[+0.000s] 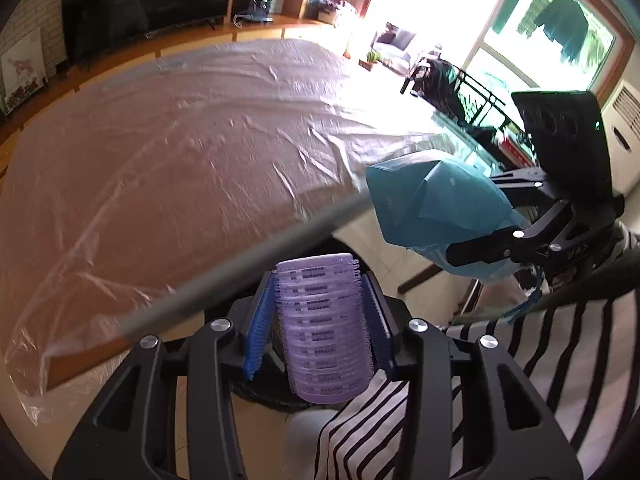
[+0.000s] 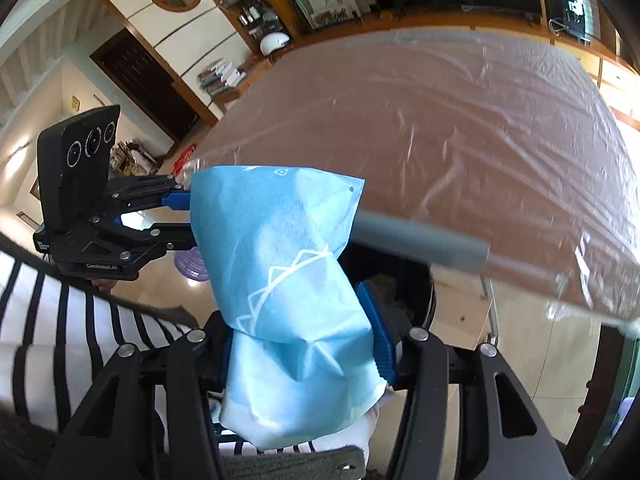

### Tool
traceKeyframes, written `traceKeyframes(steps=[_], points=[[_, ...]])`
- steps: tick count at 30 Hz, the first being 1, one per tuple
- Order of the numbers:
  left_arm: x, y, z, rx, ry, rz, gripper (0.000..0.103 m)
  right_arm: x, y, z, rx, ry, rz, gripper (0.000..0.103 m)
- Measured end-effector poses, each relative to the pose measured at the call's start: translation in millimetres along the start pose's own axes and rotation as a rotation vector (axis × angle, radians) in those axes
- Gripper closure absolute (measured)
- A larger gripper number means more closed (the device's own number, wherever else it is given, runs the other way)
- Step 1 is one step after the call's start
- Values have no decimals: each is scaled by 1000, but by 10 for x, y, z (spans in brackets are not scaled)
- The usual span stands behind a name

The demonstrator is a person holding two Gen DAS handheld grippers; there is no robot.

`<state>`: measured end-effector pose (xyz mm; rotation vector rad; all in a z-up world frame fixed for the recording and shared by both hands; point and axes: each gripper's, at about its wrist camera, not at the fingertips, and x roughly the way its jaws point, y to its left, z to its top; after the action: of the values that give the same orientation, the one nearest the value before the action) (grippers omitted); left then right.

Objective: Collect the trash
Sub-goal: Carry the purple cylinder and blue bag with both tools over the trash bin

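My left gripper [image 1: 320, 320] is clamped on one purple hair roller [image 1: 325, 326], held upright between the blue pads [image 1: 258, 332] just off the edge of the plastic-covered table [image 1: 168, 128]. My right gripper [image 2: 304, 344] is closed around one crumpled blue paper bag [image 2: 288, 296] (or wrapper — the folds hide which), which stands up out of the jaws and leans over the table's near edge.

The roller looks featherlight and stiff, a hollow cylinder with a bristly skin that catches on the pads, so a grip across its middle should hold without much squeeze; too much force might flatten it. The bag is light and soft, and will crush and slide rather than resist, so I judge the bunched lower part where I have it the safest hold.

Count: one roller, one bag, two grippers. A grey bar [image 2: 420, 242] crosses low in front of the table, and below it there is a dark round opening [image 2: 400, 280], possibly a bin, though I cannot be sure.
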<state>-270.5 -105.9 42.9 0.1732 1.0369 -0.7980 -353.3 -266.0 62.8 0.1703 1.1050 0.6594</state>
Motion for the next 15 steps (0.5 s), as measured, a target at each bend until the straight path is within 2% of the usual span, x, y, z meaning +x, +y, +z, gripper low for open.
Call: traceKeyframes(steps=[5,11,15], points=[[182,-3,-174,4,51,14,58,158,73,-174,-19,70,-15,51],[470,132,-413,-67,108,49,58,499,29,-276,-16,136,-71,51],[655,205,-534,-106,129,98,58,787,-12,-325,-10,170,-107,51]])
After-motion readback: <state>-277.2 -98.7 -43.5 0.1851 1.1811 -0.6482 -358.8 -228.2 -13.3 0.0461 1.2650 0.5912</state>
